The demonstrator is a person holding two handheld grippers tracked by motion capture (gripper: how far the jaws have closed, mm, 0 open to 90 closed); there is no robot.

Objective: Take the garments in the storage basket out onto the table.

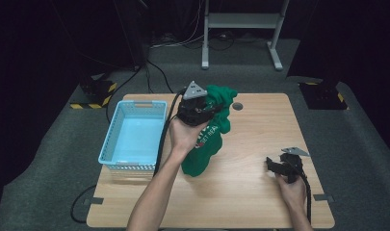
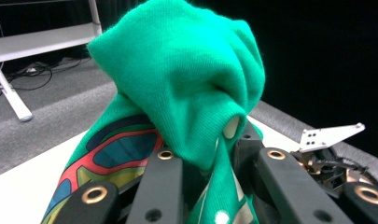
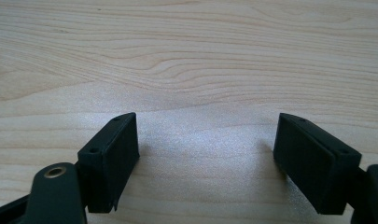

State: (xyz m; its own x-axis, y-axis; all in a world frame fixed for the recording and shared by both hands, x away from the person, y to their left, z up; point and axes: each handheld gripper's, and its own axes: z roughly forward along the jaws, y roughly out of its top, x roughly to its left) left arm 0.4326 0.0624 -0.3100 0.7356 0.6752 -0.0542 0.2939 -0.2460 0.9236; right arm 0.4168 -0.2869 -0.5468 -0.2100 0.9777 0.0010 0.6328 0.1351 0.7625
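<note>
Left gripper (image 1: 198, 111) clenched on green T-shirt (image 1: 209, 139), lifted beside blue basket (image 1: 133, 137); right gripper (image 3: 205, 149) released, jaws spread over table (image 1: 250, 192).

Light blue basket (image 1: 135, 132) sitting on wooden surface (image 1: 250, 192), just left of left gripper (image 1: 198, 107), well apart from right gripper (image 1: 278, 166). Small round hole (image 1: 238, 106) showing in surface, just right of left gripper, beyond right one. White metal frame (image 1: 240, 21) standing on grey floor (image 1: 260, 77), far beyond both grippers. Black cables (image 1: 154, 72) lying on floor beyond left gripper. Yellow-black striped tape (image 1: 94, 98) lying on floor, beyond basket.
</note>
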